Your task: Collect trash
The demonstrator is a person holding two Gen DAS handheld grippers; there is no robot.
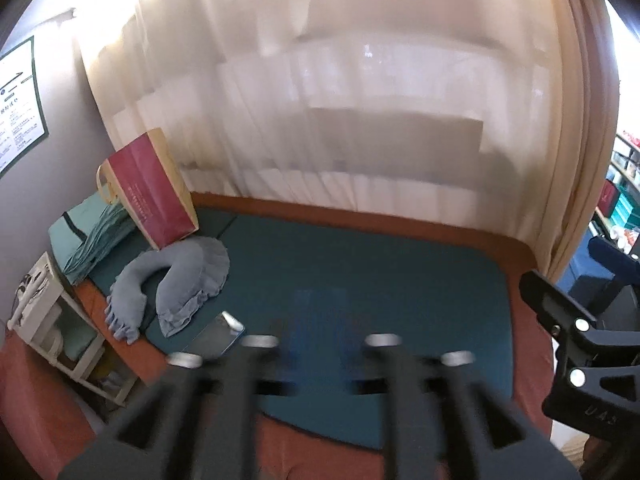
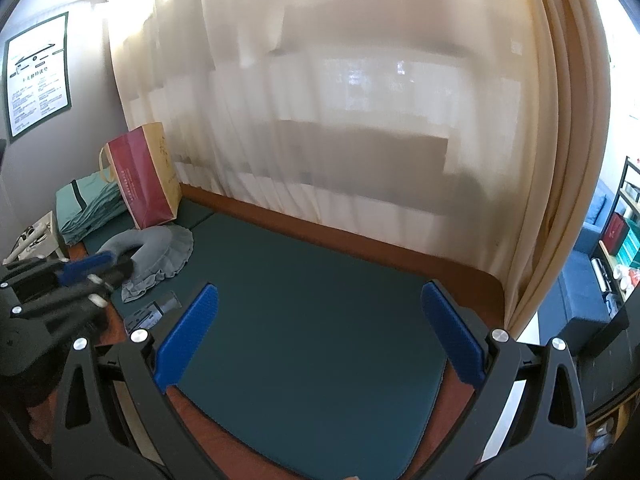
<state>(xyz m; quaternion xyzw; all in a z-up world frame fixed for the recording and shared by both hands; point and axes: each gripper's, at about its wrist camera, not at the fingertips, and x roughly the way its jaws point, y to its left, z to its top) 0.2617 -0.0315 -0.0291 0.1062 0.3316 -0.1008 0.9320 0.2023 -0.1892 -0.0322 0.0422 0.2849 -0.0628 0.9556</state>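
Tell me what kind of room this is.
Probably a treatment or massage room: a padded couch under a teal mat, a grey U-shaped neck pillow, and sheer curtains along the far side.

You had open room over the middle of the green mat (image 2: 312, 312): nothing lay on it between the right gripper (image 2: 320, 336) fingers or ahead as far as the curtain (image 2: 360, 120), which closed off the far side. Your left was crowded: the neck pillow (image 2: 156, 252), a red paper bag (image 2: 144, 176) standing behind it, folded green bedding (image 2: 88, 208) and a flat shiny wrapper (image 2: 152, 312) near the mat's edge, with the left gripper (image 2: 100, 280) just beside them
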